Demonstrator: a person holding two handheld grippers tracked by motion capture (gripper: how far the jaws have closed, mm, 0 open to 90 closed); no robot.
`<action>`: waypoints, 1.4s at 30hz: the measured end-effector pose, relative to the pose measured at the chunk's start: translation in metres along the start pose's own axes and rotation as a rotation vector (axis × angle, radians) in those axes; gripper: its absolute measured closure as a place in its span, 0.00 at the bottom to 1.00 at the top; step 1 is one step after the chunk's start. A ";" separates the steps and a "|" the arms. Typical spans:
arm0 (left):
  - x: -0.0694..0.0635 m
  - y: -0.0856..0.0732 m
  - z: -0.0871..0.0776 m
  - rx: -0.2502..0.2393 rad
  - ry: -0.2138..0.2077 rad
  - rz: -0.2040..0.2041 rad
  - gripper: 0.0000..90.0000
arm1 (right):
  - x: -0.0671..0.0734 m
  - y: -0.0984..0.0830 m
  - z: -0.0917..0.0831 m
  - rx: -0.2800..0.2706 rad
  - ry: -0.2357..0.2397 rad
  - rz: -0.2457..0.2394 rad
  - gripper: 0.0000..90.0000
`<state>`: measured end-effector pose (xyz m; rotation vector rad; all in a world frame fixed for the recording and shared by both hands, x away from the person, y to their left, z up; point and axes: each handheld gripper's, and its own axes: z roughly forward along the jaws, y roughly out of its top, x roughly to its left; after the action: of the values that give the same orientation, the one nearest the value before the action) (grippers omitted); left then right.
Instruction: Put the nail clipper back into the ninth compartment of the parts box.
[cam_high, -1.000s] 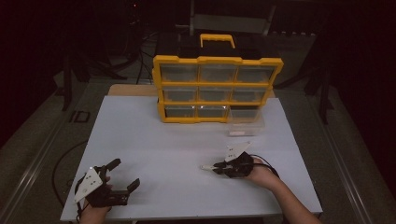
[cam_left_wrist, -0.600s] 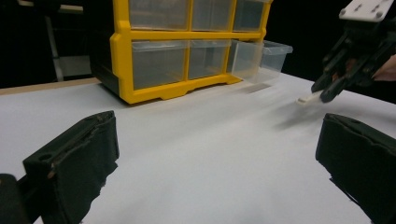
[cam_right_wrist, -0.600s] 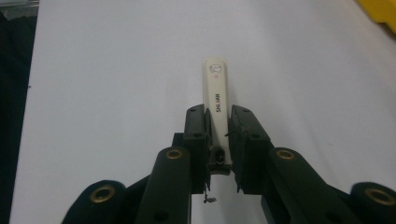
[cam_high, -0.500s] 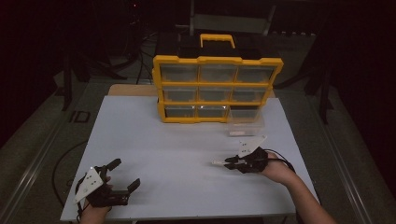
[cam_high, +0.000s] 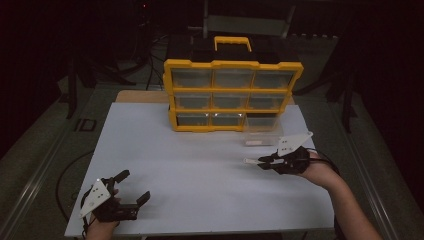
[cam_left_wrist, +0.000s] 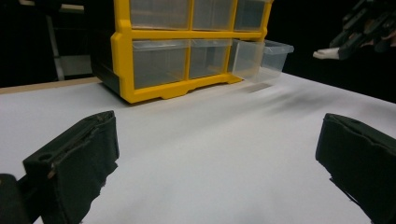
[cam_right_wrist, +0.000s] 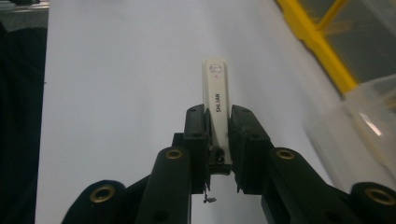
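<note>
The stick (cam_right_wrist: 216, 100), white and flat, is clamped between the right tongs (cam_right_wrist: 218, 128), held above the tabletop (cam_high: 200, 165) near the open drawer (cam_high: 262, 131). The left tongs (cam_high: 131, 186) stand wide apart, holding nothing, low at the tabletop's near edge.

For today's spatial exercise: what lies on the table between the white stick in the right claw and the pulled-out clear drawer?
Nothing: in the high view the white stick and clear drawer are separated by bare table.

Bare table (cam_high: 200, 165) ahead; yellow drawer cabinet (cam_high: 232, 95) and pulled-out drawer (cam_high: 262, 132) beyond.
</note>
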<state>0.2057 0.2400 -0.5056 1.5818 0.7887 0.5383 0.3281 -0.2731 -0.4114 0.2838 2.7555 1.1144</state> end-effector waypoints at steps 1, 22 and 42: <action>0.000 0.000 0.000 0.000 0.000 0.000 0.01 | 0.000 0.000 0.000 0.000 0.000 0.000 0.87; 0.000 0.000 -0.001 -0.003 0.010 -0.001 0.01 | -0.035 0.012 -0.041 -0.023 -0.075 0.020 0.87; -0.001 0.000 -0.001 -0.005 0.007 0.004 0.01 | -0.079 0.027 -0.058 -0.029 -0.153 0.067 0.86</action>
<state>0.2045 0.2403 -0.5055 1.5785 0.7890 0.5487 0.3957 -0.3116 -0.3453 0.4408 2.6116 1.0983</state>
